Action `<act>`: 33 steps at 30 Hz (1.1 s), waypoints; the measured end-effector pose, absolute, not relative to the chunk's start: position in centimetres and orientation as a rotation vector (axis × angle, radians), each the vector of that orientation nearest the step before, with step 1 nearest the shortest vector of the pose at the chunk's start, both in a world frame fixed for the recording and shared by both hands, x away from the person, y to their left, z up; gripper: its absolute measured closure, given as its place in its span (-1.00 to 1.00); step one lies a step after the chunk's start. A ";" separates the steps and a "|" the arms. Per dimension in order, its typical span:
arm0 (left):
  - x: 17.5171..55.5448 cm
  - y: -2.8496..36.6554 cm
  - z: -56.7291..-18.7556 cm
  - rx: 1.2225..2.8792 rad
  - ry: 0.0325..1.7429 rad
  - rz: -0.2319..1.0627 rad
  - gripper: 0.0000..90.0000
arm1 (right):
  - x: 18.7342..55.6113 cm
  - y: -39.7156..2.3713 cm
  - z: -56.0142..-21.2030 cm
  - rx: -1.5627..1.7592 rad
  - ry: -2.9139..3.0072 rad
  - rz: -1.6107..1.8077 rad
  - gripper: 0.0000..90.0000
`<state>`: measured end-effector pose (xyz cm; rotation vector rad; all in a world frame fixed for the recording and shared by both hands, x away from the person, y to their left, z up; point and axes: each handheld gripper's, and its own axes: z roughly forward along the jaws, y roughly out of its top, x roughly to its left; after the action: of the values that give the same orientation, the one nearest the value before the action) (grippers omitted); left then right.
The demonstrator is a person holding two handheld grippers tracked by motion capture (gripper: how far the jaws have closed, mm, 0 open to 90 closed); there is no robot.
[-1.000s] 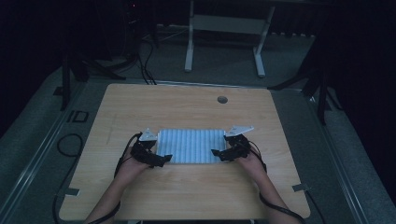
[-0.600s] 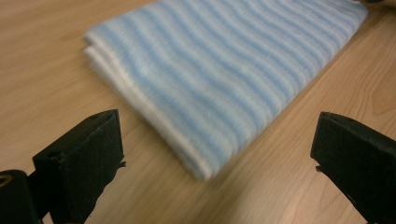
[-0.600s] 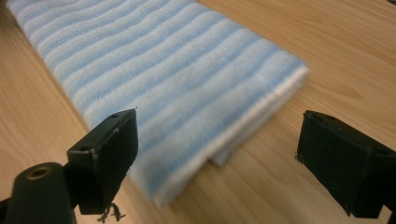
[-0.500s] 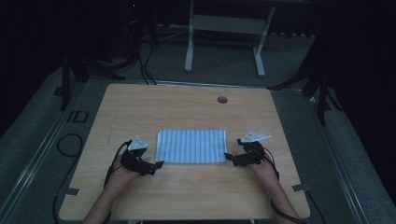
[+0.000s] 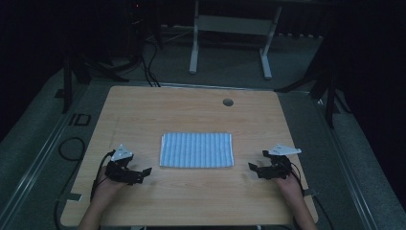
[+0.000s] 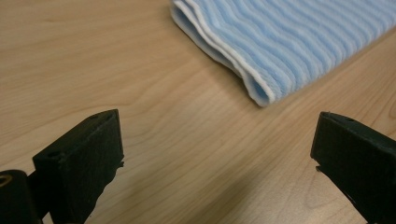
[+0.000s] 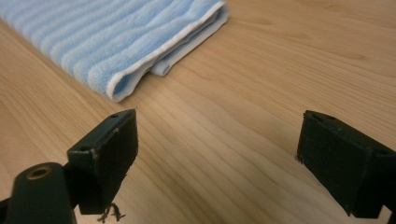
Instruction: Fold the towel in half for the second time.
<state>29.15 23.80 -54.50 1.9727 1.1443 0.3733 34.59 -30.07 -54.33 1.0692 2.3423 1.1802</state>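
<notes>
High view | folded towel (image 5: pixel 197 150) between left gripper (image 5: pixel 143 173), right gripper (image 5: pixel 254 167)

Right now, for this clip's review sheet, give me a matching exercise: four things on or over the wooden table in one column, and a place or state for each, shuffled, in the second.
Things:
1. folded light-blue striped towel
2. left black two-jaw gripper
3. right black two-jaw gripper
4. small round grey hole in the light wooden table

Places or states:
A. open, off the towel's right edge
B. near the far edge, beyond the towel
C. flat at the table's middle, touched by nothing
D. open, off the towel's left edge

Pairs: 1-C, 2-D, 3-A, 4-B
</notes>
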 end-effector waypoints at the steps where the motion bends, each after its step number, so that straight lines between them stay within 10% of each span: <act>1: 29.0 24.1 -54.5 1.965 1.156 0.384 -0.95 | 34.4 -30.5 -54.3 1.083 2.329 1.195 -0.73; 33: 27.1 28.8 -55.1 1.763 1.367 0.569 -0.95 | 32.1 -37.1 -53.8 1.369 1.895 1.095 -0.71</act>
<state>27.05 28.79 -55.10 1.7626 1.3666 0.5695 32.08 -37.07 -53.83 1.3688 1.8951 1.0948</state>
